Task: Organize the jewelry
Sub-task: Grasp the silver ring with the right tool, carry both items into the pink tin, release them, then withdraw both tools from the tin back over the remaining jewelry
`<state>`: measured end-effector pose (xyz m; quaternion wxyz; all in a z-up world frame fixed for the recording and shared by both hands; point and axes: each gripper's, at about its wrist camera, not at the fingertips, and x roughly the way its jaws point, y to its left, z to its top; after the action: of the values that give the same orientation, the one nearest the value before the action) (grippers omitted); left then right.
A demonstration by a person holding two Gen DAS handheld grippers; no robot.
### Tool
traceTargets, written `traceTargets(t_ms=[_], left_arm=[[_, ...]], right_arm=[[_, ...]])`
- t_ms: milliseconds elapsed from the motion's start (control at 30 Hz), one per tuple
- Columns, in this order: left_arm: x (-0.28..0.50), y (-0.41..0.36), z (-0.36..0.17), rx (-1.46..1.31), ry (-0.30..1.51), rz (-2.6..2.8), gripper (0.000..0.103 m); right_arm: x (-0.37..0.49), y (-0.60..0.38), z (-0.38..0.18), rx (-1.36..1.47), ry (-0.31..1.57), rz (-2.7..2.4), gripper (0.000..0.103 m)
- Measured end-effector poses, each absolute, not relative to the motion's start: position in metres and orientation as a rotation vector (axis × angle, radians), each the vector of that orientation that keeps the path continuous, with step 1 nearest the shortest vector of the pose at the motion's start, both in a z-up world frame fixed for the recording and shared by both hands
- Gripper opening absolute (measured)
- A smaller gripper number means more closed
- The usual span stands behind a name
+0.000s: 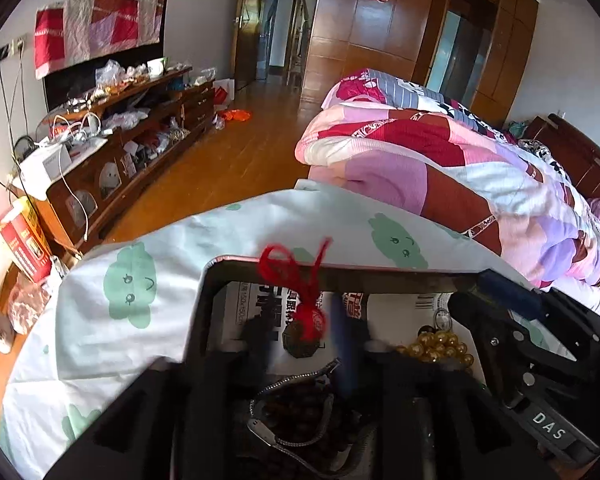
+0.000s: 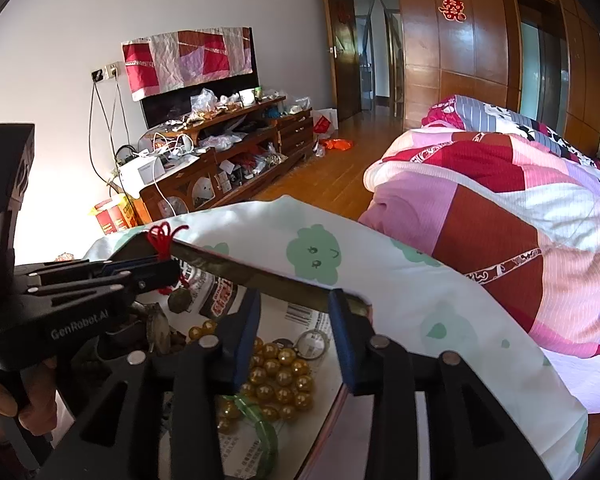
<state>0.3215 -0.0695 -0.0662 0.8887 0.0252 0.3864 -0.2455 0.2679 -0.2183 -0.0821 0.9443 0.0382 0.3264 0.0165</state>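
Observation:
A dark tray (image 1: 340,270) lined with printed paper lies on a white cloth with green clouds. My left gripper (image 1: 300,328) is shut on a red-cord charm (image 1: 308,320) with a bronze coin, and its red loop drapes over the tray's far rim. Dark red beads (image 1: 300,408) and a silver chain lie under it. My right gripper (image 2: 296,304) is open above gold beads (image 2: 280,368), a green bangle (image 2: 260,420) and a metal ring (image 2: 312,340). The left gripper (image 2: 160,276) also shows in the right wrist view, at the left of the tray.
A pink and red patchwork quilt (image 1: 460,168) is piled on the bed to the right. A cluttered wooden TV cabinet (image 1: 132,128) stands along the left wall. Wooden floor (image 1: 228,152) and wardrobes (image 1: 380,40) lie beyond.

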Motion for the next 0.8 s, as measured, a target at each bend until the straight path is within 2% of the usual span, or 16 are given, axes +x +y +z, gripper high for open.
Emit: traceTargets(t_ms=[33, 67, 233, 567, 633, 800], left_arm=[[0.319, -0.068, -0.063, 0.043, 0.778, -0.509, 0.068], [0.318, -0.066, -0.061, 0.029, 0.764, -0.522, 0.069], [0.319, -0.064, -0.058, 0.012, 0.754, -0.516, 0.072], [0.317, -0.066, -0.051, 0.013, 0.729, -0.486, 0.072], [0.315, -0.067, -0.045, 0.041, 0.704, -0.481, 0.072], [0.299, -0.062, -0.015, 0.109, 0.589, -0.472, 0.072]], right_arm=[[0.267, -0.219, -0.081, 0.080, 0.659, 0.032, 0.045], [0.265, -0.219, -0.079, 0.079, 0.643, 0.021, 0.052], [0.255, -0.230, -0.066, 0.112, 0.548, -0.010, 0.066], [0.262, -0.245, -0.069, 0.192, 0.561, -0.051, 0.067], [0.260, -0.246, -0.070, 0.201, 0.553, -0.062, 0.071], [0.250, -0.254, -0.064, 0.216, 0.495, -0.107, 0.071]])
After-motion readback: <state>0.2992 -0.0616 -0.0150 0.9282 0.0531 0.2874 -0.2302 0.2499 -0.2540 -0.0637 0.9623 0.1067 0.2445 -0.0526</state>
